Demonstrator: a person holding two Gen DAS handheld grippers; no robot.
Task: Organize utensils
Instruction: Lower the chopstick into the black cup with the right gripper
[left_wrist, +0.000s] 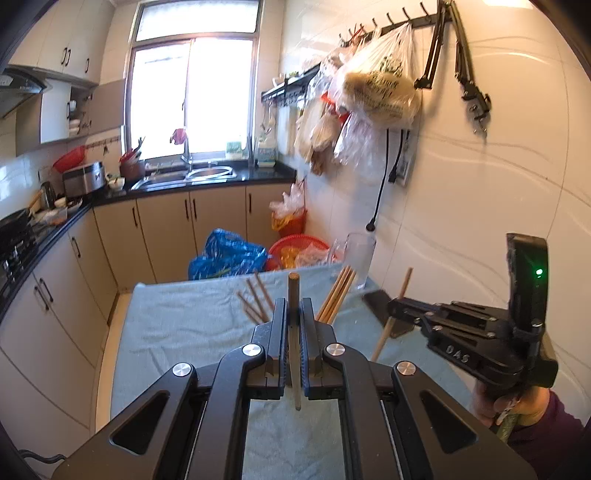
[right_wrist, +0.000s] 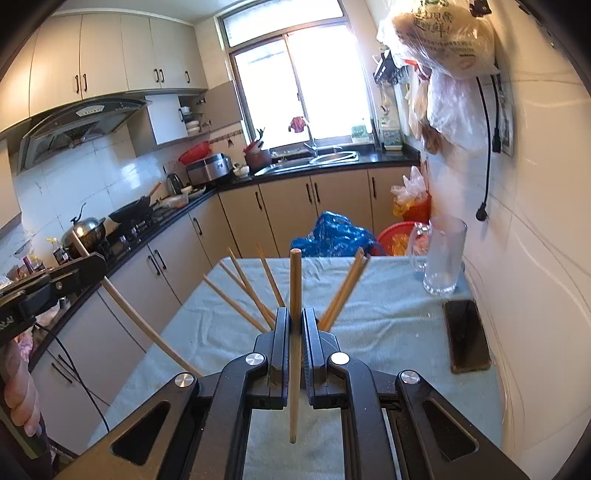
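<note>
My left gripper (left_wrist: 294, 308) is shut on a wooden chopstick (left_wrist: 293, 291) that stands upright between its fingers above the cloth-covered table (left_wrist: 177, 325). My right gripper (right_wrist: 294, 317) is shut on another wooden chopstick (right_wrist: 294, 280), also upright. Several loose chopsticks (right_wrist: 247, 288) lie fanned out on the blue-grey cloth (right_wrist: 388, 306) beyond both grippers; they also show in the left wrist view (left_wrist: 255, 299). The right gripper appears at the right of the left wrist view (left_wrist: 397, 308), its chopstick (left_wrist: 395, 310) slanting. The left gripper appears at the left of the right wrist view (right_wrist: 94, 266), its chopstick (right_wrist: 129, 306) slanting.
A clear glass mug (right_wrist: 441, 254) stands at the table's far right by the tiled wall. A black phone (right_wrist: 466, 334) lies flat on the right side. Blue bag (right_wrist: 336, 234) and red baskets (right_wrist: 397, 236) sit on the floor beyond. Kitchen cabinets (right_wrist: 155, 280) run along the left.
</note>
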